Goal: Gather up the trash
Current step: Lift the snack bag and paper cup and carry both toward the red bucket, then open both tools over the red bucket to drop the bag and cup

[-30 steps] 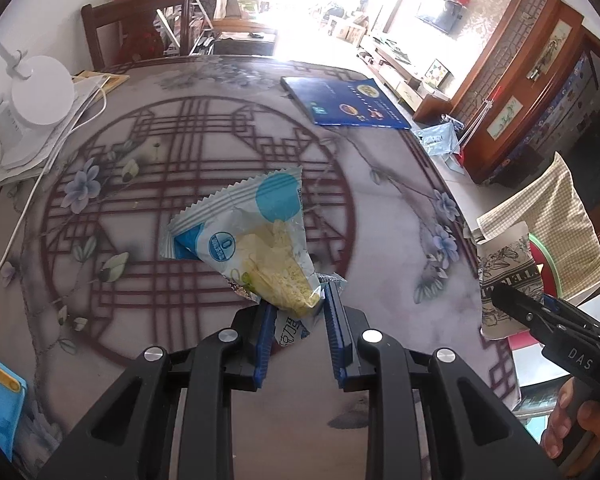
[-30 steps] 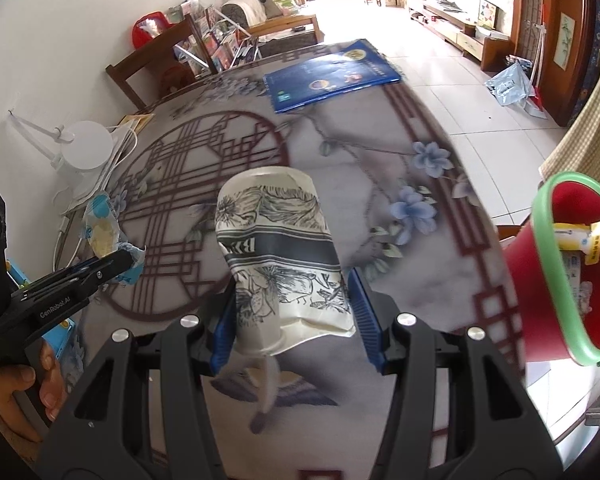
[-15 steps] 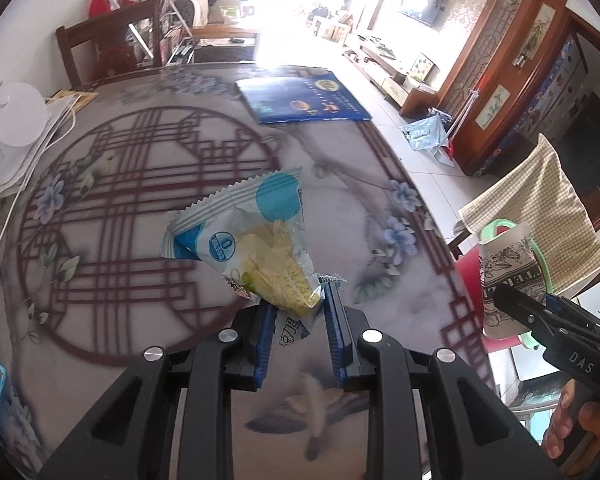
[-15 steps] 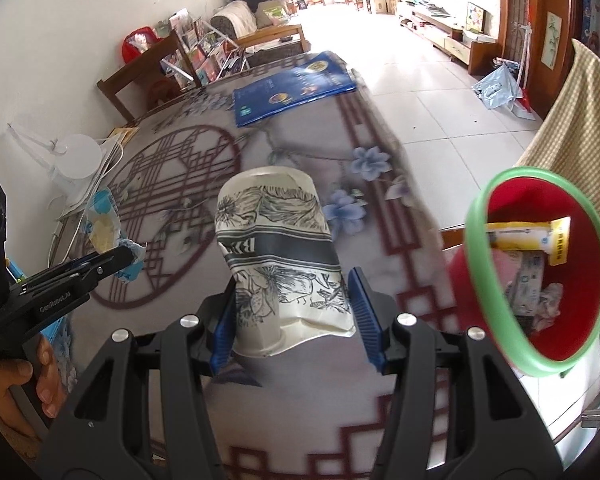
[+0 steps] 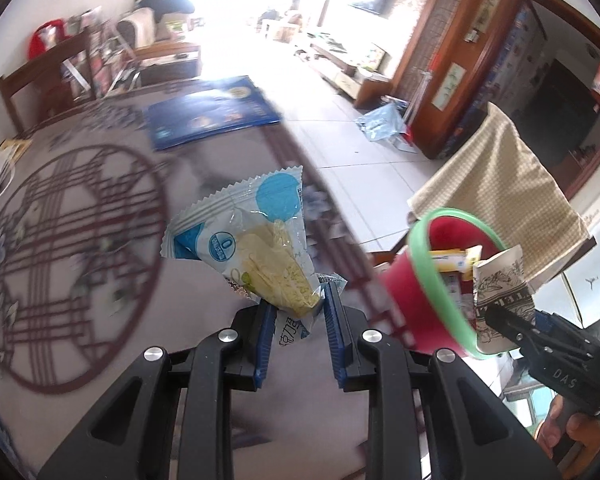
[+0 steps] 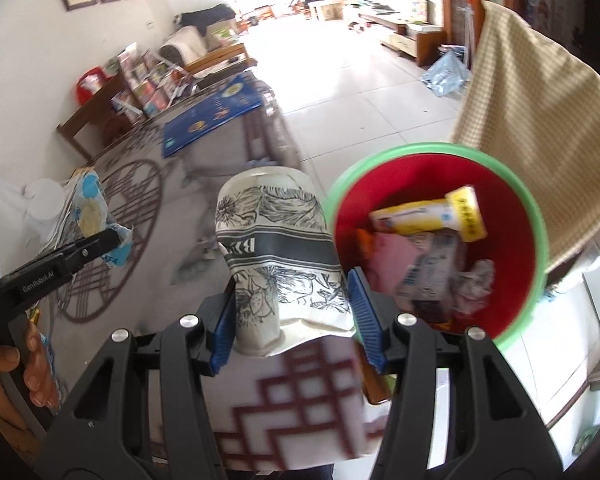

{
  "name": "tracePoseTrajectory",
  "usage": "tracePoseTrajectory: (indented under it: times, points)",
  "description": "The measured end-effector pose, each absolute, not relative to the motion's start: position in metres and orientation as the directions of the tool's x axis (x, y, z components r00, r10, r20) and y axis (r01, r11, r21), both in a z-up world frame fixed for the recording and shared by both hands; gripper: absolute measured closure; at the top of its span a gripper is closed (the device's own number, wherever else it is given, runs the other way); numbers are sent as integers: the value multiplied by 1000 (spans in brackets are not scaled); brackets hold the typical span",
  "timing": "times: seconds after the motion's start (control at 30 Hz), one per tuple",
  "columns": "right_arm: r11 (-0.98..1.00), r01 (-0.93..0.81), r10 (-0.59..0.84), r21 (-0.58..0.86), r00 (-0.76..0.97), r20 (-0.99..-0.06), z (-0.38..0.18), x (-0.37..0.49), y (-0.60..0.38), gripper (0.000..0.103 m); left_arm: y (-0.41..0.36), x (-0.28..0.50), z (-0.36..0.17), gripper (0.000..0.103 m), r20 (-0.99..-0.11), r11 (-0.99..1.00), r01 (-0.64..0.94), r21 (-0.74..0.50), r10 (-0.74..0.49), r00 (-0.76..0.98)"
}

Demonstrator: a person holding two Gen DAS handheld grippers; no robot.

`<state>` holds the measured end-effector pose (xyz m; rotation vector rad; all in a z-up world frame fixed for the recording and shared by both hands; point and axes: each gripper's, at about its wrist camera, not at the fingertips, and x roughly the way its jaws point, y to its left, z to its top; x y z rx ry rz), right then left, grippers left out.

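Observation:
My left gripper [image 5: 296, 300] is shut on a blue and white snack wrapper [image 5: 256, 236] with yellow pieces inside, held above the table's right side. My right gripper [image 6: 292, 292] is shut on a crushed paper cup [image 6: 280, 248] with black flower print, held at the table's edge. The red bin [image 6: 440, 240] with a green rim stands just right of the cup, off the table, with several wrappers in it. In the left wrist view the same red bin [image 5: 416, 292] is at the right, with the paper cup [image 5: 500, 288] and right gripper [image 5: 496, 312] over its near rim.
The table [image 5: 72, 248] carries a dark red lattice pattern and a blue booklet [image 5: 212, 112] at its far end. A checked cloth [image 6: 532, 128] hangs over a chair behind the bin. A hand [image 6: 28, 364] grips the left tool's handle. Tiled floor [image 6: 360, 92] lies beyond.
Both grippers have moved right across the table toward the red bin, each keeping its load. The bin now fills much more of both views.

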<state>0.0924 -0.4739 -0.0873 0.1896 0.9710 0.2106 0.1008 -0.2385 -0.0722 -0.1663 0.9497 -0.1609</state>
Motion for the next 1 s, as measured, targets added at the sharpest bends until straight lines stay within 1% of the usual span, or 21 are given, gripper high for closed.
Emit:
tracePoseTrajectory:
  times: [0.13, 0.37, 0.43, 0.47, 0.5, 0.53, 0.57, 0.6, 0.63, 0.67, 0.73, 0.77, 0.8, 0.9, 0.93, 1.0]
  points:
    - [968, -29, 223, 250, 565, -794, -89, 94, -509, 52, -272, 114, -66, 81, -787, 967, 123, -224, -254, 562]
    - [971, 83, 134, 226, 594, -793, -89, 106, -559, 52, -354, 145, -54, 81, -762, 927, 280, -249, -366, 535]
    - [969, 111, 113, 221, 598, -793, -90, 109, -572, 51, -377, 154, -52, 79, -755, 908, 329, -260, -404, 516]
    - [968, 126, 101, 217, 597, -796, -91, 112, -579, 51, -386, 158, -51, 76, -752, 898, 351, -264, -420, 509]
    - [968, 135, 94, 214, 592, -801, -93, 115, -582, 49, -393, 160, -51, 69, -752, 894, 364, -260, -424, 505]
    - [967, 143, 89, 210, 583, -808, -95, 118, -586, 42, -398, 161, -50, 46, -750, 892, 372, -256, -426, 506]
    - [967, 152, 80, 205, 581, -810, -97, 120, -588, 37, -402, 162, -47, 31, -739, 890, 376, -257, -431, 518]
    - [966, 169, 61, 195, 582, -811, -97, 120, -590, 29, -401, 162, -45, 31, -728, 889, 376, -263, -438, 527]
    - [965, 181, 49, 190, 587, -808, -97, 120, -592, 27, -400, 161, -42, 30, -718, 885, 376, -273, -448, 533]
    - [964, 188, 42, 188, 590, -807, -97, 119, -593, 27, -397, 159, -39, 27, -713, 884, 377, -277, -452, 536]
    - [962, 205, 25, 181, 593, -805, -96, 117, -592, 20, -387, 155, -33, 21, -700, 892, 367, -263, -438, 564]
    - [961, 210, 19, 180, 598, -801, -94, 114, -589, 19, -382, 153, -30, 19, -692, 897, 361, -254, -429, 580]
    - [961, 208, 20, 184, 606, -795, -91, 112, -586, 16, -375, 151, -25, 18, -680, 904, 351, -244, -417, 602]
    - [969, 173, 23, 176, 648, -761, -74, 107, -563, 5, -340, 145, -6, 10, -627, 925, 303, -232, -380, 680]
    - [972, 164, 18, 168, 662, -750, -68, 105, -555, 5, -327, 140, 2, 8, -602, 932, 281, -229, -363, 711]
    - [978, 132, 19, 159, 711, -702, -47, 96, -526, 5, -300, 131, 17, 8, -561, 942, 244, -231, -334, 758]
